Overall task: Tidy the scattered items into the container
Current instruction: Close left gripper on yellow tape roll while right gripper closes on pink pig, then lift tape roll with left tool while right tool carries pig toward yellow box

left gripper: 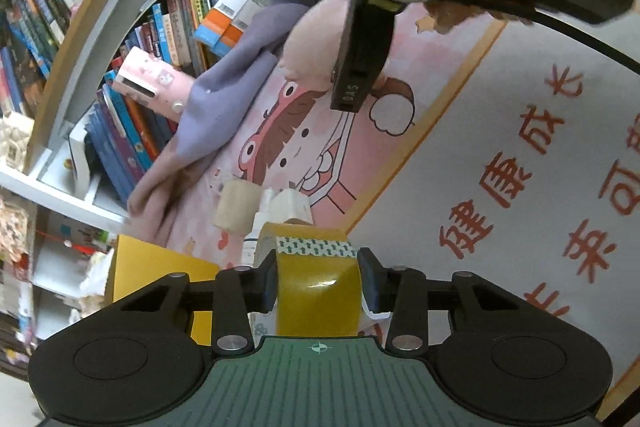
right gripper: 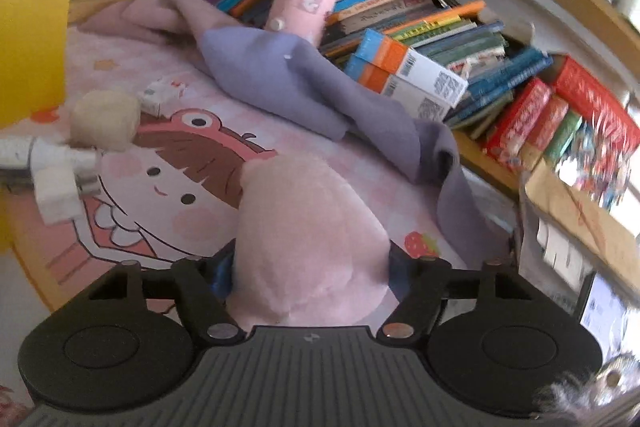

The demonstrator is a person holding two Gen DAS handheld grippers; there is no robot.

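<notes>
1. Left gripper [left gripper: 319, 281]: its two pads are closed against the sides of a yellow tape roll [left gripper: 318, 291], which bears a strip of green-patterned tape across its top. The roll is held clear of the mat.
2. Right gripper [right gripper: 310, 269]: closed on a pink soft item [right gripper: 304, 227], which fills the gap between the fingers — the fingertips are mostly hidden behind it. In the left wrist view the same gripper appears at the top of the frame with the pink item in its grip.
3. Work surface: a pink cartoon mat [right gripper: 208, 163].
4. Loose items on the mat: a beige roll [right gripper: 106, 121], a small white spray bottle [left gripper: 256, 223] and a small white box [right gripper: 162, 95] lie near one another.
5. A yellow container [right gripper: 32, 43] stands at the mat's edge, near those items.
6. A purple cloth [right gripper: 304, 83] lies crumpled along the mat's far side, beside a shelf of books [right gripper: 440, 31].
</notes>
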